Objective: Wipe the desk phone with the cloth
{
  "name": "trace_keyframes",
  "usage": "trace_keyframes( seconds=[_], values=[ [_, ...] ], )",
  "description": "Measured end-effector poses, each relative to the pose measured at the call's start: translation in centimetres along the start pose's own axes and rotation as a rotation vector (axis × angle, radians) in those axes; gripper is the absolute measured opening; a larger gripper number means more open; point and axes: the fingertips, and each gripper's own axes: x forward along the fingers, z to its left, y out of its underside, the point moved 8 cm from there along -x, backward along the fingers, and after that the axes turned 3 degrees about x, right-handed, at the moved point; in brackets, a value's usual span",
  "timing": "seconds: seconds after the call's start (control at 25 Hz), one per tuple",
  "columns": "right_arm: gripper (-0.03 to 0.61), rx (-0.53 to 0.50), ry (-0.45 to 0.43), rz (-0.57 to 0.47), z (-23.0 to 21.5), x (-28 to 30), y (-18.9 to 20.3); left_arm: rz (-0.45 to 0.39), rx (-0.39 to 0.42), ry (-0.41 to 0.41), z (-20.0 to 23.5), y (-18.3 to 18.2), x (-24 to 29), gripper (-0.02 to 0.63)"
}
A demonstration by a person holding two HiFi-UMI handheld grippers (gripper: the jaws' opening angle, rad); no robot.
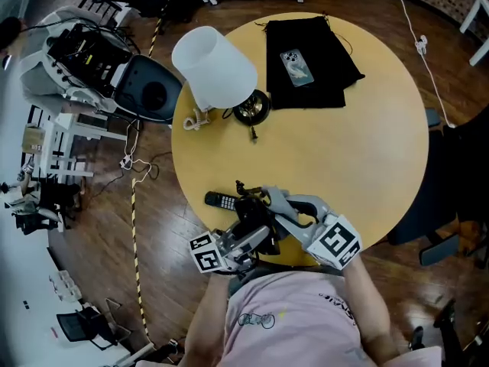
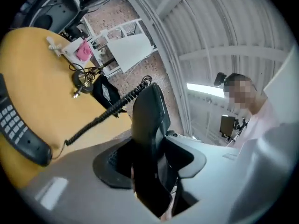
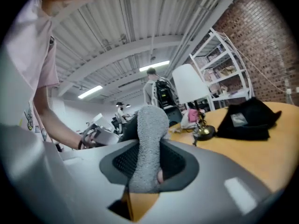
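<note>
In the left gripper view my left gripper (image 2: pixel 149 171) is shut on the black phone handset (image 2: pixel 148 125), which stands up between the jaws. Its coiled cord (image 2: pixel 100 115) runs down to the phone base (image 2: pixel 18 129), which lies on the yellow table at the left. My right gripper (image 3: pixel 145 167) is shut on a grey cloth (image 3: pixel 148 143) that sticks up out of the jaws. In the head view both grippers, left (image 1: pixel 246 228) and right (image 1: pixel 276 205), are raised close together over the table's near edge, beside the phone base (image 1: pixel 221 201).
On the round yellow table (image 1: pixel 367 151), a white lamp (image 1: pixel 216 69) on a brass foot (image 1: pixel 252 108) stands at the back. A black cloth bag (image 1: pixel 313 79) with a smartphone (image 1: pixel 296 67) on it lies beside it. A black chair (image 1: pixel 149 90) is at the left, another (image 1: pixel 451 182) at the right.
</note>
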Motion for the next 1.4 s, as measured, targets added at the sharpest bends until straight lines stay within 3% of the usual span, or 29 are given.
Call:
trace_keyframes(
  seconds=[0.12,0.2,0.24,0.36,0.44,0.52,0.6,0.68,0.72,0.76,0.84,0.92,1.04,1.12,1.2,1.28,1.4],
  values=[
    [0.097,-0.057,-0.166,0.031,3.4,-0.1,-0.6,-0.078,-0.04,0.043,0.4,-0.8,-0.6,0.213],
    [0.1,-0.036,-0.27,0.04,4.9,-1.6,0.6,-0.104,-0.079,0.123,0.2,-0.9,-1.1,0.212],
    [0.1,-0.004,-0.27,0.022,4.8,-1.9,0.9,-0.101,-0.099,0.177,0.1,-0.8,-1.0,0.21],
    [0.1,0.094,-0.145,-0.045,1.0,0.1,0.1,-0.077,-0.155,0.338,-0.3,-0.4,-0.2,0.209],
    [0.103,0.122,-0.105,-0.064,-1.0,2.2,-0.8,-0.084,-0.184,0.401,-0.6,-0.2,0.3,0.207],
    [0.095,0.193,-0.143,-0.074,-1.2,2.9,-0.8,-0.094,-0.186,0.424,-0.7,-0.3,0.5,0.207],
    [0.091,0.271,-0.248,-0.04,-0.4,1.9,1.0,-0.107,-0.18,0.436,-0.7,-0.7,0.2,0.206],
    [0.094,0.229,-0.357,0.052,1.3,0.8,3.7,-0.133,-0.185,0.444,-0.5,-1.0,-0.3,0.204],
    [0.097,0.205,-0.368,0.064,1.6,0.7,4.5,-0.139,-0.187,0.445,-0.1,-1.3,-0.3,0.204],
    [0.097,0.226,-0.338,0.03,0.8,1.0,4.3,-0.134,-0.188,0.439,0.4,-1.7,0.2,0.204],
    [0.098,0.381,-0.232,-0.094,-3.1,2.3,1.8,-0.117,-0.197,0.418,1.8,-3.3,2.0,0.202],
    [0.097,0.431,-0.236,-0.082,-4.5,2.7,0.6,-0.13,-0.219,0.394,2.4,-4.3,3.2,0.201],
    [0.097,0.238,-0.359,0.17,-0.8,-0.3,4.6,-0.082,-0.225,0.268,2.5,-2.6,2.9,0.199],
    [0.097,0.216,-0.251,0.238,-1.5,-2.9,7.2,0.046,-0.187,0.099,3.3,-1.4,3.4,0.195],
    [0.097,0.298,-0.084,0.188,-4.2,-5.0,7.5,0.22,-0.139,-0.118,5.2,0.1,4.6,0.19],
    [0.097,0.319,0.03,0.138,-5.9,-6.0,6.5,0.417,-0.076,-0.326,7.3,2.4,6.3,0.189],
    [0.097,0.187,0.117,0.211,-6.7,-4.9,4.8,0.689,0.03,-0.487,8.4,6.1,9.1,0.181]
  ],
)
